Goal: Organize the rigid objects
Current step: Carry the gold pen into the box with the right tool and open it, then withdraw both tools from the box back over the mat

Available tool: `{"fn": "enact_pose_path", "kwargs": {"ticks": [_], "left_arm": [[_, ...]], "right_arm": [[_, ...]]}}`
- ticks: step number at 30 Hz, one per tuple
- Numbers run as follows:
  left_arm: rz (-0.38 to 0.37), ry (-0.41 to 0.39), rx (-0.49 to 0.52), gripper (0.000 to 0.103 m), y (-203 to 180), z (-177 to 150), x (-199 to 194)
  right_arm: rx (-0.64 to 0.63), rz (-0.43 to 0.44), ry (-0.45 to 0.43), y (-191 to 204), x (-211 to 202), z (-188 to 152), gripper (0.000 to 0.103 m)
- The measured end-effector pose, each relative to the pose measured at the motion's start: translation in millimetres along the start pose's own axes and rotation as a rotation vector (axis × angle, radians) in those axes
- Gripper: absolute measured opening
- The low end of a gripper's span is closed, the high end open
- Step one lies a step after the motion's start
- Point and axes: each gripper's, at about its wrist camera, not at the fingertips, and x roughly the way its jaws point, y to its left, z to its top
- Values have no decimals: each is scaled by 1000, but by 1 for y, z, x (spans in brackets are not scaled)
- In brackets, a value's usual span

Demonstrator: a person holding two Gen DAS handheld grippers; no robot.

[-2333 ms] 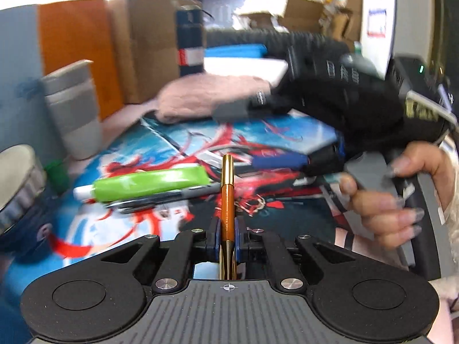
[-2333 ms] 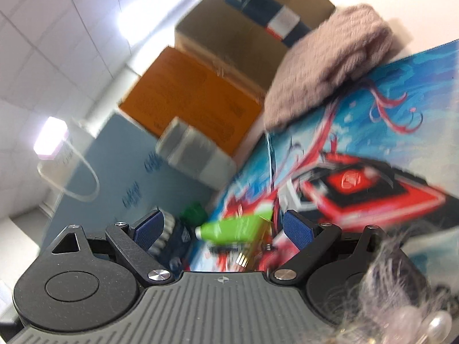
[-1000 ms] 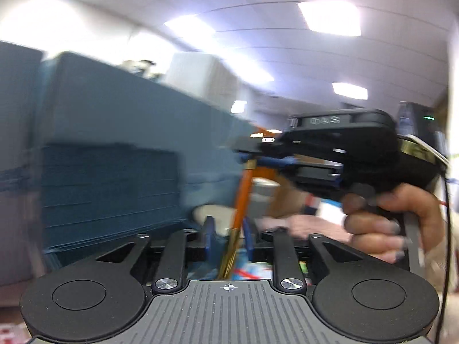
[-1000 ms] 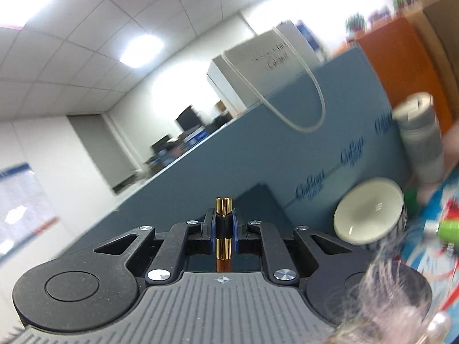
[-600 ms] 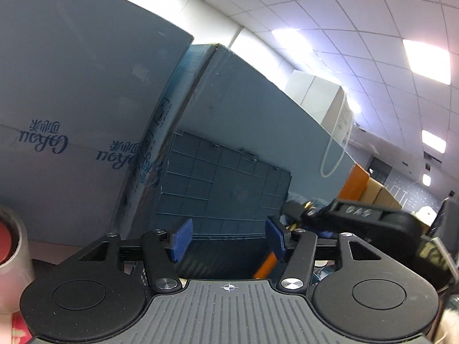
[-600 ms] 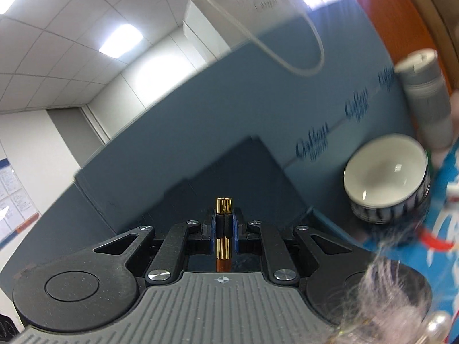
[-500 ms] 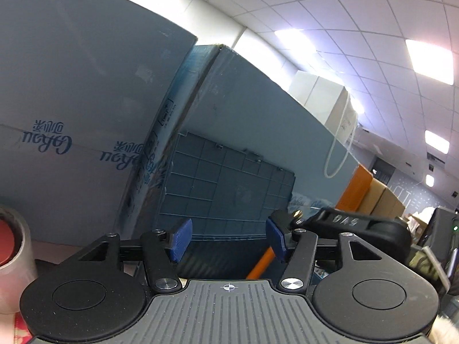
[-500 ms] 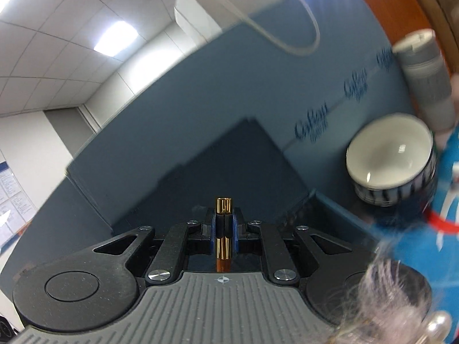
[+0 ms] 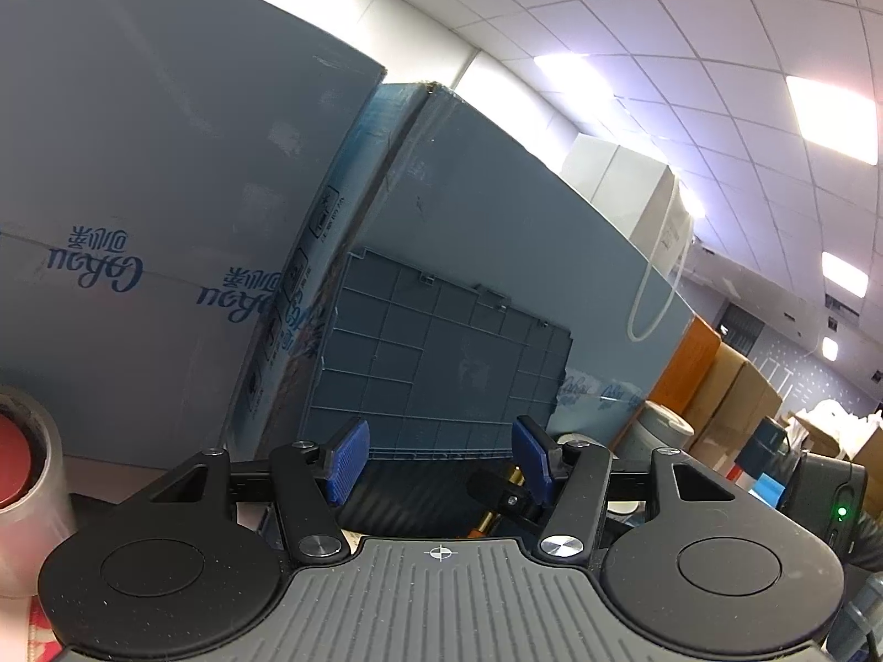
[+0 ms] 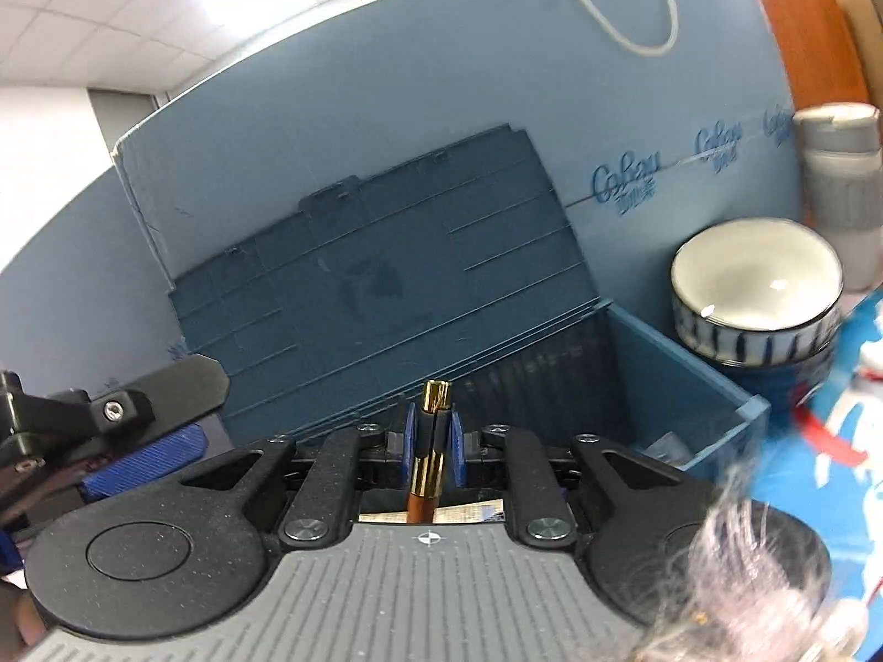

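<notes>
Two big blue cartons (image 9: 165,193) are stood as a wall ahead of both grippers, w/ a white bag (image 9: 634,193) set on top, its handle loop hung down the front. A ribbed dk-blue lid (image 9: 441,353) is leaned back against the cartons, straight ahead of the L gripper (image 9: 439,458). Under the lid, the open blue bin (image 10: 679,380) is seen just ahead of and below the R gripper (image 10: 432,441). The bin's inside is dark. A clear-wrapped item is made out at its bottom to the right of the R gripper; what it is can't be told.

To the R gripper's right, just beside the bin wall, a blue-striped bowl (image 10: 756,276) is stood on the blue/red mat (image 10: 861,441); only its white inside is shown. A grey lidded tumbler (image 10: 839,176) is stood behind the bowl. A clear tape roll (image 9: 25,496) w/ red inside is seen at the L gripper's far left.

The orange/gold pen (image 10: 433,414) is stood near upright btwn the R gripper's blue pads, over the bin's near edge. The R jaws have just been opening, and thin gaps are seen either side of the pen, so it looks unclamped.

The L jaws have also just been opening. They are set well apart w/ nothing btwn them.
</notes>
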Motion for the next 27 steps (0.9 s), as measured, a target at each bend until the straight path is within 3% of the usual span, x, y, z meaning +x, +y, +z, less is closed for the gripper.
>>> {"fn": "enact_pose_path", "kwargs": {"ticks": [1, 4, 10, 18, 23, 25, 27], "left_arm": [[-2, 1, 0, 57, 0, 1, 0], [-12, 7, 7, 58, -5, 1, 5], [-26, 11, 20, 59, -9, 1, 6], [-42, 4, 38, 63, -16, 1, 4], [-32, 7, 80, 74, -27, -2, 6], [-28, 5, 96, 86, -33, -5, 7], [-30, 1, 118, 89, -38, -8, 7]], "right_arm": [[-10, -11, -5, 0, -2, 0, 31], [-36, -40, -36, 0, -7, 2, 53], [-36, -45, -91, -6, -27, 8, 73], [-18, -36, -206, -21, -67, 17, 82], [-8, -47, -263, -41, -94, 21, 85], [-2, -62, -286, -52, -104, 22, 87], [11, -78, -300, -67, -114, 23, 88]]}}
